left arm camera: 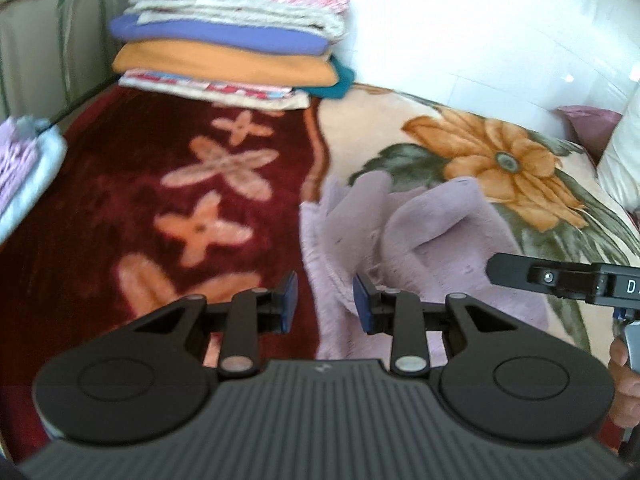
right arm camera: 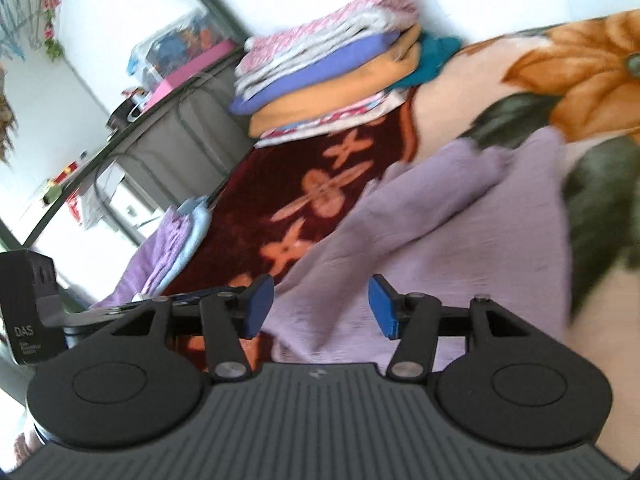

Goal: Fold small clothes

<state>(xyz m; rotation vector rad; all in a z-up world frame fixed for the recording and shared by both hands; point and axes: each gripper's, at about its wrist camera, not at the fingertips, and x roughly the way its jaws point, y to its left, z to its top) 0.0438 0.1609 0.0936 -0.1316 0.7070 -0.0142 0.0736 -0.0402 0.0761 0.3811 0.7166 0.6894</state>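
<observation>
Lilac garment (left arm camera: 432,240) lies rumpled at lower right of the left-wrist frame on the floral blanket (left arm camera: 120,208), both the left gripper (left arm camera: 325,300) and right gripper (right arm camera: 320,306) parted and empty, so a hasty pinch may snag blanket pile too.

Lilac fleece garment (left arm camera: 440,240) (right arm camera: 440,232) — rumpled, partly folded, lying on floral blanket (left arm camera: 220,208) (right arm camera: 460,88).

Readable markings

We read "DAS" on the left gripper's black housing (right arm camera: 28,308), smaller lines beneath illegible; we read "D" on the right gripper's housing (left arm camera: 616,286).
</observation>
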